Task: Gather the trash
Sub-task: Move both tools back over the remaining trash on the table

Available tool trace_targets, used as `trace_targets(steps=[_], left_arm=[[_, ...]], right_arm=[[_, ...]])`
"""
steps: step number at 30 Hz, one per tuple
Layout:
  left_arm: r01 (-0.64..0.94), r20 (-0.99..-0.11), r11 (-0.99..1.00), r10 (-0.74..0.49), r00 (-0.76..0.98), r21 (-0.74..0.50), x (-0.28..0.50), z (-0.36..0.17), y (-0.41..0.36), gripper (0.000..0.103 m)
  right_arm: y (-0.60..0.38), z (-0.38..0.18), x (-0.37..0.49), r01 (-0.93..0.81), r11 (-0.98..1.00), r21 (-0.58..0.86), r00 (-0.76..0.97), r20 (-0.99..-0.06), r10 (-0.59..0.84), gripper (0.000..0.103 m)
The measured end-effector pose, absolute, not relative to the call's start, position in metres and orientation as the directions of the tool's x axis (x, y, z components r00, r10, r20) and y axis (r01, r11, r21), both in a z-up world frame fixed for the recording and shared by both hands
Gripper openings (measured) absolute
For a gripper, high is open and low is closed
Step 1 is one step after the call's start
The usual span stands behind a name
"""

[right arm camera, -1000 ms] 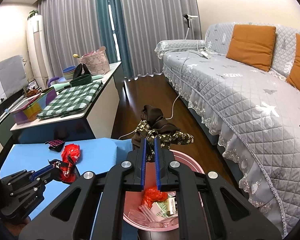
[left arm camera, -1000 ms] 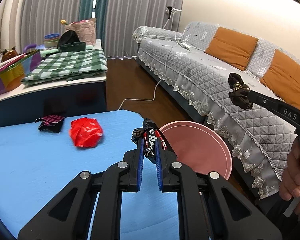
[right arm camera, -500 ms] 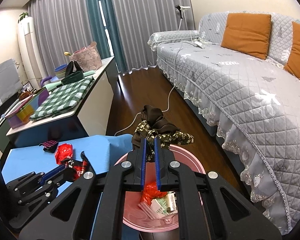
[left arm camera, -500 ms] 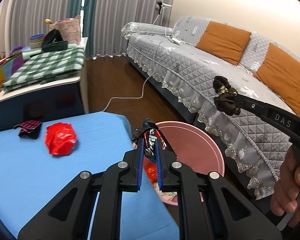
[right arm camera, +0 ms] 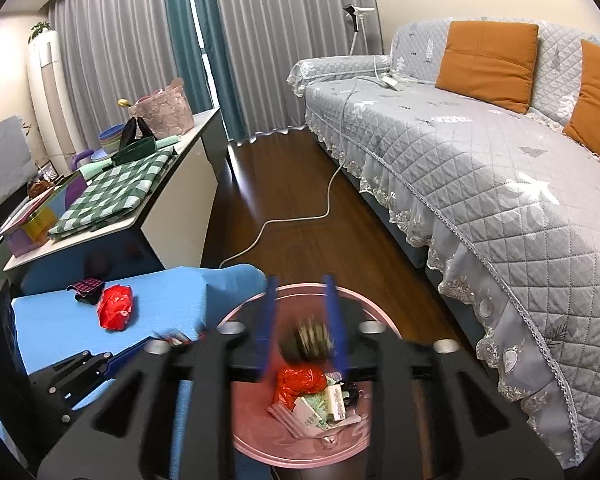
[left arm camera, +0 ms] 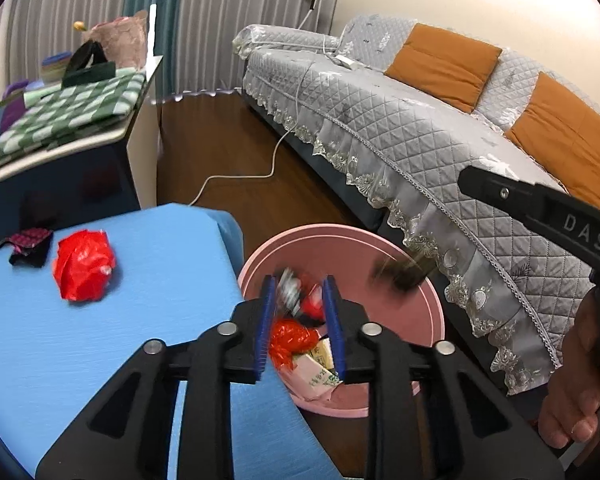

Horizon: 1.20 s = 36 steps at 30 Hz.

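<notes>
A: Item one, left gripper (left arm camera: 299,312)?
B: Fingers spread apart, nothing pinched. A small blurred wrapper (left arm camera: 290,290) hangs loose in the gap near the left finger, over the pink bin (left arm camera: 432,312) that sits directly ahead of and below the tips.

A: Item two, right gripper (right arm camera: 302,320)?
B: Fingers also parted. A dark crumpled wad (right arm camera: 308,340), motion-blurred, sits between the blue pads without touching either, above the bin's opening (right arm camera: 376,316). In the left wrist view the same wad (left arm camera: 400,274) shows as a smear at the bin's far rim, below the right tool's black arm.

A: Bin contents?
B: Red crumpled plastic (right arm camera: 298,384), green-printed paper cartons (right arm camera: 320,412), other scraps; more I cannot make out.

A: Remaining on the blue table (left arm camera: 100,340)?
B: To the left of the left gripper, well apart from it: a red plastic ball (left arm camera: 84,266), and just beyond that a dark pink-chequered packet (left arm camera: 28,242).

A: Surroundings?
B: Grey quilted sofa (right arm camera: 480,168) with orange cushions to the right of both tools; white cable (right arm camera: 300,216) on the wooden floor ahead; a sideboard bearing green checked cloth (right arm camera: 112,192) far left.
</notes>
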<state>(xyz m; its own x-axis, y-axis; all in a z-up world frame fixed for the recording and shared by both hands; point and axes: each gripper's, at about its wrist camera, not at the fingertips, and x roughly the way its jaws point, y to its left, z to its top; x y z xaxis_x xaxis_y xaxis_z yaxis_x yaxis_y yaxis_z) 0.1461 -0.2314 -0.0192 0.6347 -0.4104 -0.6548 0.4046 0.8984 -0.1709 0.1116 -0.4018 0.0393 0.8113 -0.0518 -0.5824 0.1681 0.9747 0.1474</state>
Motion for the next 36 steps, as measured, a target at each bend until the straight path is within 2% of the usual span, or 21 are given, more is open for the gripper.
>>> trace_targets(steps=[4,16,29,36], left_arm=[[0.400,-0.656,0.901,-0.406,0.636,-0.171,0.140,-0.020,-0.224,0.025],[0.322,-0.646,0.929,-0.359,0.674,-0.180,0.121,-0.009,-0.161,0.025],[0.179,-0.624,0.958,-0.281,0.729,-0.223,0.113,-0.020,-0.063,0.025],[0.112,-0.607,0.967,-0.232,0.760,-0.230,0.124,-0.024,-0.026,0.025]], right_arm=[[-0.395,0.040,0.112,0.157,0.980,0.126,0.814,-0.579,-0.056,0.043],[-0.376,0.045,0.105,0.112,0.984,0.138,0.830,-0.558,-0.017,0.043],[-0.310,0.044,0.091,-0.027,0.993,0.114,0.854,-0.514,0.082,0.043],[-0.278,0.029,0.104,-0.090,0.987,0.130,0.831,-0.537,0.147,0.043]])
